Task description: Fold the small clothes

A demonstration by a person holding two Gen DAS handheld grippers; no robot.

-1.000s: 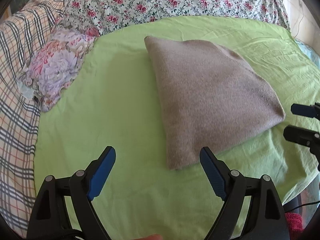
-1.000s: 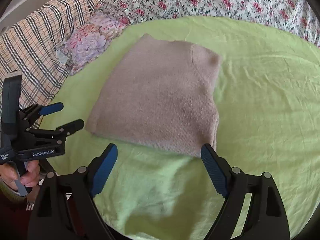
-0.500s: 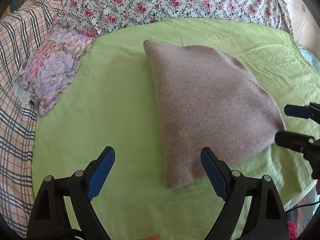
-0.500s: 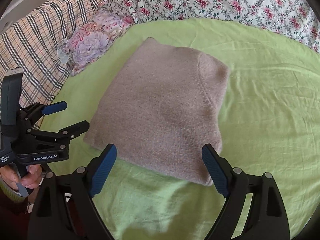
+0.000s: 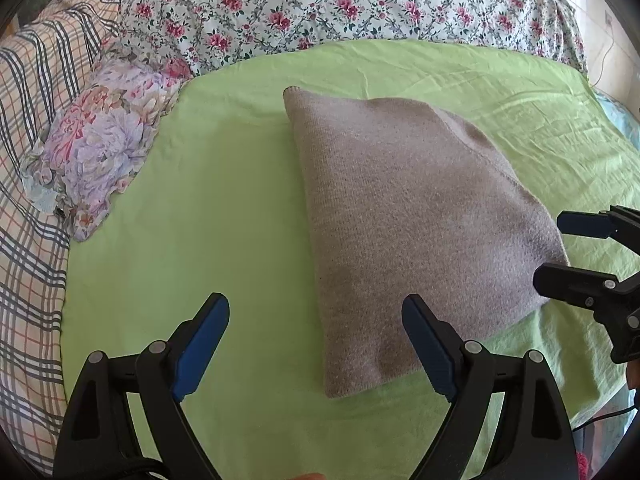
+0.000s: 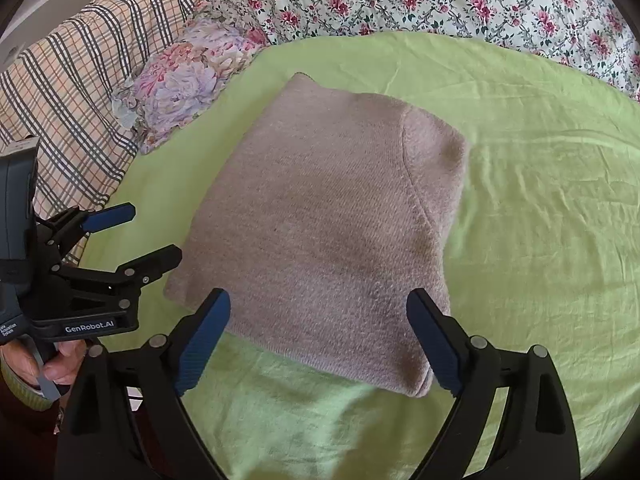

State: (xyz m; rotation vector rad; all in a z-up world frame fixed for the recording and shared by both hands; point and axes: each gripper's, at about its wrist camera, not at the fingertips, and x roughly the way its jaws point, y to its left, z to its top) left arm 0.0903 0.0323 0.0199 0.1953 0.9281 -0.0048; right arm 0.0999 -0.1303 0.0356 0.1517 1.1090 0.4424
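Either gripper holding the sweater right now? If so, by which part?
Nothing is held. The left gripper and right gripper are both open, near the front edge of the folded beige sweater, which lies free on the green sheet.

Count of items on the bed

One folded taupe knit garment (image 5: 416, 216) on one green sheet (image 5: 208, 216). Bedding at the far side and left: one rose-print cover (image 5: 320, 0), one plaid cover (image 5: 28, 160), one pale floral pillow (image 5: 96, 148). Two grippers: left gripper (image 5: 316, 344) and right gripper (image 6: 320, 340), each with two blue-padded fingers (image 5: 202, 344), four fingers in all, both pairs spread wide. One hand (image 6: 48, 364) visible, on the left gripper's handle.
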